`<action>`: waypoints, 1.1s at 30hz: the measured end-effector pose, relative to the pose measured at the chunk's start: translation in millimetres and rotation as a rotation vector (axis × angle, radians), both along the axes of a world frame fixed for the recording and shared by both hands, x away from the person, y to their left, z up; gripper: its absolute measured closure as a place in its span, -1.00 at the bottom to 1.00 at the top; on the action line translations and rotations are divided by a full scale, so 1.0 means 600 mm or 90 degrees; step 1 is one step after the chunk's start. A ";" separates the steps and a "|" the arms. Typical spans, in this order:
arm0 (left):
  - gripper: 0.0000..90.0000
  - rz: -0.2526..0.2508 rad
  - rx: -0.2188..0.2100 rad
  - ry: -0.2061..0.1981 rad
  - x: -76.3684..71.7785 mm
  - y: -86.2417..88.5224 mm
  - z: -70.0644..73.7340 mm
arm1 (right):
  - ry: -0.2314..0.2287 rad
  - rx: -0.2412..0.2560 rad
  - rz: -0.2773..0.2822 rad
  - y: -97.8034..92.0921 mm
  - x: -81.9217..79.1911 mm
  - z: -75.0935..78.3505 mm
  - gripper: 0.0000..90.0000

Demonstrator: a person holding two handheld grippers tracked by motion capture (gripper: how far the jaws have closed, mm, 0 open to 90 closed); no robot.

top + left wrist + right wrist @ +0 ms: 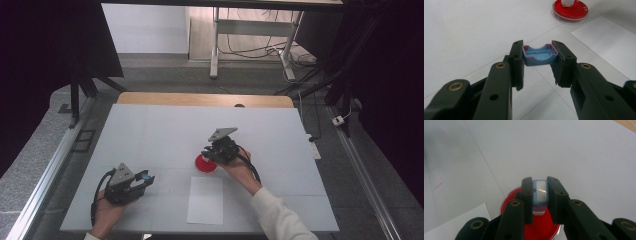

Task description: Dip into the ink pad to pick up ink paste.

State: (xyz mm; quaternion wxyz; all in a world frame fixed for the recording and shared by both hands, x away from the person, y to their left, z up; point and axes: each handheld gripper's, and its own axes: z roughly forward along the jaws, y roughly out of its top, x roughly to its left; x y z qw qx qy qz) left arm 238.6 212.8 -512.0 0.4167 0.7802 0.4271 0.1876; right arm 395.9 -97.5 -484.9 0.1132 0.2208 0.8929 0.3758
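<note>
Left claw (537, 58) clamped on shallow blue cap (539, 55), hollow side up, red-stained rim. Right claw (539, 191) clamped on pale-blue block (540, 192) over red dish (541, 226).

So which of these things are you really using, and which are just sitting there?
In use:
- left gripper, shut on the blue cap
- right gripper, shut on the small blue and white stamp
- red ink pad, right under the stamp
- white sheet of paper, close beside the pad

Just there:
- metal desk frame behind the table
- cables on the floor
</note>
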 end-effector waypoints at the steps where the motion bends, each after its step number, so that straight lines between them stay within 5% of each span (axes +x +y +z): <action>1: 0.43 0.000 0.000 0.000 0.000 0.000 0.000 | -0.001 -0.003 0.000 0.001 0.000 0.000 0.66; 22: 0.43 0.000 -0.004 -0.002 -0.001 0.002 0.002 | 0.003 -0.011 -0.005 0.003 0.000 -0.009 0.67; 33: 0.43 -0.001 -0.005 0.000 -0.001 0.001 0.001 | -0.036 -0.031 -0.004 0.010 -0.014 -0.013 0.68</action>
